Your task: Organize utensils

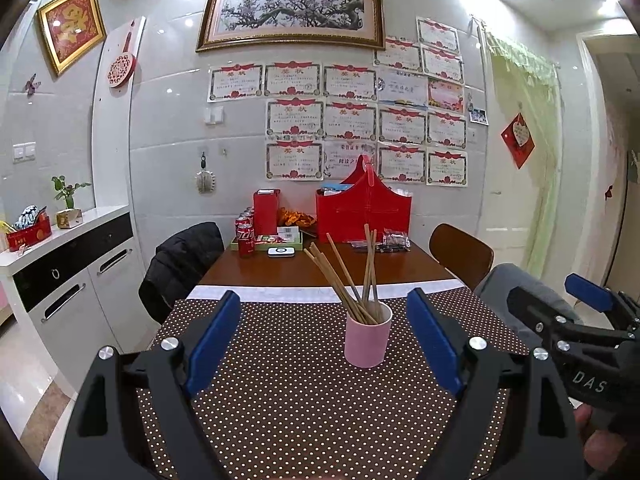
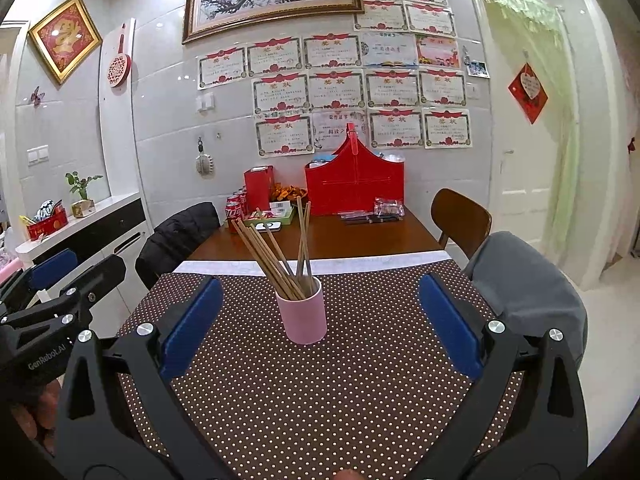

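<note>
A pink cup stands upright on the brown dotted tablecloth and holds several wooden chopsticks that fan out to the left and straight up. My left gripper is open and empty, its blue pads on either side of the cup, a little short of it. In the right wrist view the same cup with chopsticks stands ahead of my right gripper, which is open and empty. The right gripper also shows at the right edge of the left wrist view.
Beyond the cloth lies bare wooden table with cola cans, a red box, a red basket and packets. Chairs stand at the left and right. A white cabinet is at the left.
</note>
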`<state>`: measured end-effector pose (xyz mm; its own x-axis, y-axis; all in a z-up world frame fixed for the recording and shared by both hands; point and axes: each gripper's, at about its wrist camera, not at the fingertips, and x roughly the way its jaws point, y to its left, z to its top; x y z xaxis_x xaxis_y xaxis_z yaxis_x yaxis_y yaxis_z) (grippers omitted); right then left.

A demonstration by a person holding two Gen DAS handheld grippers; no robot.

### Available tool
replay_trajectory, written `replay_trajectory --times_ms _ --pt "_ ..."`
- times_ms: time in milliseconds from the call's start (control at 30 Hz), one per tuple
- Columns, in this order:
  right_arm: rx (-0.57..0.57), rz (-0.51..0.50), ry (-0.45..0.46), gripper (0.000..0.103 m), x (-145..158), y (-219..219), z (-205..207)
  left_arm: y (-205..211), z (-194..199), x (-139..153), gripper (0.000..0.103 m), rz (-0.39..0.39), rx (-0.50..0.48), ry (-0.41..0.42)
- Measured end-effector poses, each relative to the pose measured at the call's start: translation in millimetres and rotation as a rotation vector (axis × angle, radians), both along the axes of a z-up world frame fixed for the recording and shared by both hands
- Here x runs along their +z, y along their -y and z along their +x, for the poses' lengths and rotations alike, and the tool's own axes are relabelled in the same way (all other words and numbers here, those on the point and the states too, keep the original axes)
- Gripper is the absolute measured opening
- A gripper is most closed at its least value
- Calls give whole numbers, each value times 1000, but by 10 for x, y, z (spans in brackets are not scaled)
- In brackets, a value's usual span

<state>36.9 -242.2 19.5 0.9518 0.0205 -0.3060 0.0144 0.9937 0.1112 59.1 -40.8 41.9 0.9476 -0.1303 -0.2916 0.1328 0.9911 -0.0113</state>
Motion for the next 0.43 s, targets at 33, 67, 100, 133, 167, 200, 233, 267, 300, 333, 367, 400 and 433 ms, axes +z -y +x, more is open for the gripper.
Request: replay_trajectory --times_ms 33,67,100,133,167,200,233,267,300,333,367,400,433 --pt "1 0 -1 97 -4 0 1 2 -1 -3 84 -7 -6 -1" --pt "4 0 -2 97 -9 2 2 1 6 1 84 -11 -9 -3" --pt "3 0 -2 97 -15 3 -6 8 8 -2 84 -9 -10 -4" --pt "2 1 -1 97 -14 1 -6 21 5 -5 84 -2 -8 -1" --pt "3 2 -1 97 -17 5 -5 35 -1 -7 84 3 -5 3" --pt "3 1 -1 97 -19 5 -4 44 -3 -3 84 6 -2 5" --pt "2 2 -1 97 -22 10 -4 49 -6 -3 84 8 1 7" --pt "2 1 0 97 -19 4 -6 51 -7 -3 84 9 3 8" --pt "2 2 1 97 -21 7 -7 50 -8 -2 84 9 7 8" --pt "4 2 0 97 -18 6 -4 45 -5 0 84 8 10 8" --pt "3 1 2 97 -21 7 -6 44 -5 1 84 6 11 7" --pt "2 1 3 97 -18 4 -4 41 -7 1 84 5 10 7" --pt "3 2 3 97 -21 5 -3 39 -10 2 84 6 11 7"
